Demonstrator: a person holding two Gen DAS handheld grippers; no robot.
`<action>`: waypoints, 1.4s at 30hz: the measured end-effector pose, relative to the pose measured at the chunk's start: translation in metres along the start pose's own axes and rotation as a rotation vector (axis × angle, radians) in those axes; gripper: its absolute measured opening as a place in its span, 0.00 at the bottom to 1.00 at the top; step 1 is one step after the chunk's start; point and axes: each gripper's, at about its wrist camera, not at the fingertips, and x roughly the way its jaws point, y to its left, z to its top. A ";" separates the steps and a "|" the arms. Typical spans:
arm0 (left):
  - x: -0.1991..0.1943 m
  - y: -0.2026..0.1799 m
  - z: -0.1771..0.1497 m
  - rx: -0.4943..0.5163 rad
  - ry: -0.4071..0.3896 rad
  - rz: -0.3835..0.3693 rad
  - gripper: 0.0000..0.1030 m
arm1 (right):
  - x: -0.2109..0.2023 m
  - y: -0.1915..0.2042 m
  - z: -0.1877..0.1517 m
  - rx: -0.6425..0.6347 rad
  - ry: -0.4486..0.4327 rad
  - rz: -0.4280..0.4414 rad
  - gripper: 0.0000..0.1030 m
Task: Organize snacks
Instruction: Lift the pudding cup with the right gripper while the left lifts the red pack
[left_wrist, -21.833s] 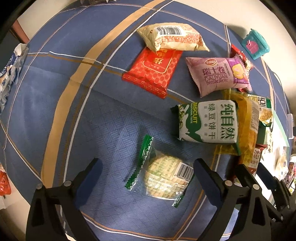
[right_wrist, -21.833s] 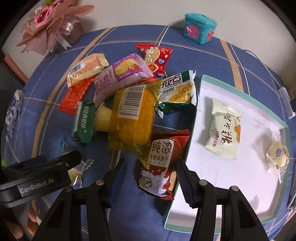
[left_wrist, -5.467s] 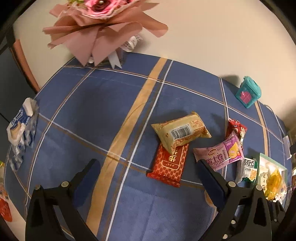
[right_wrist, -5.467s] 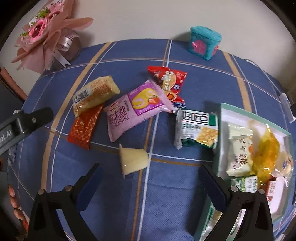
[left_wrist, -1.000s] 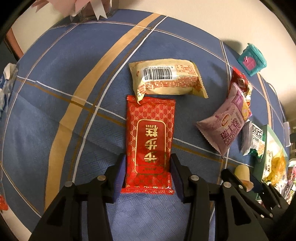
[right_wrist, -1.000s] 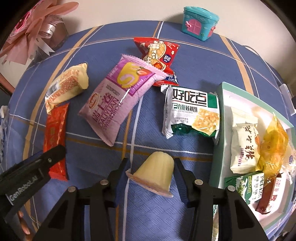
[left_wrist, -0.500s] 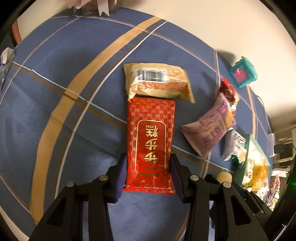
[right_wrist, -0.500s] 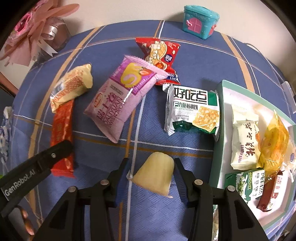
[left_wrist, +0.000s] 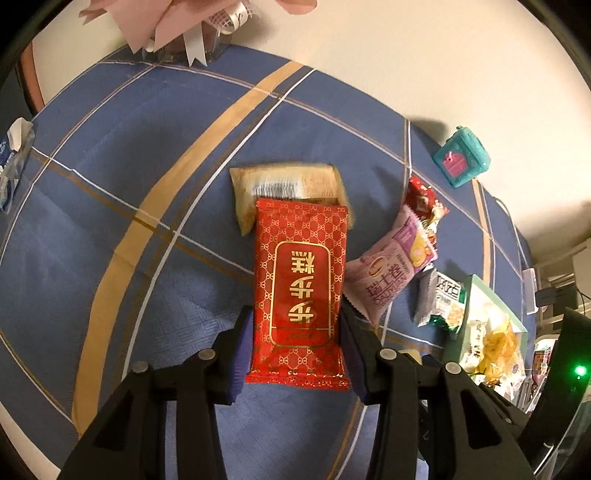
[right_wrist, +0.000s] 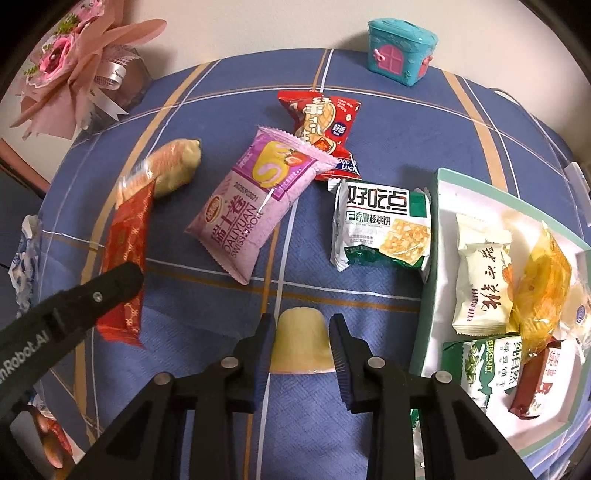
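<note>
My left gripper (left_wrist: 297, 350) is shut on a red packet with gold characters (left_wrist: 300, 291) and holds it above the blue tablecloth; the packet also shows at the left of the right wrist view (right_wrist: 125, 254). My right gripper (right_wrist: 301, 350) is shut on a pale yellow jelly cup (right_wrist: 300, 345), lifted off the cloth. A white tray with a green rim (right_wrist: 428, 280) at the right holds several snacks. On the cloth lie a beige barcode pack (left_wrist: 284, 184), a pink Swiss roll pack (right_wrist: 251, 206), a red peanut pack (right_wrist: 321, 125) and a green-white biscuit pack (right_wrist: 384, 225).
A teal toy house (right_wrist: 400, 46) stands at the back by the wall. A pink paper bouquet (right_wrist: 74, 70) stands at the back left. A blue-white wrapper (left_wrist: 11, 162) lies at the cloth's left edge. A person's fingers (right_wrist: 51, 443) show at the lower left.
Both grippers have lifted with their loads. The red packet has risen off the cloth over the beige pack. The jelly cup has turned upright between the right fingers.
</note>
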 end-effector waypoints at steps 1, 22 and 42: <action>-0.003 -0.001 0.000 0.003 -0.006 0.001 0.45 | -0.002 -0.002 0.000 0.003 -0.005 0.003 0.27; 0.001 -0.010 0.000 0.025 0.009 0.017 0.45 | -0.014 -0.006 -0.002 0.009 0.034 0.029 0.43; 0.020 -0.008 -0.002 0.022 0.060 0.038 0.45 | 0.021 -0.005 -0.013 0.027 0.104 0.030 0.51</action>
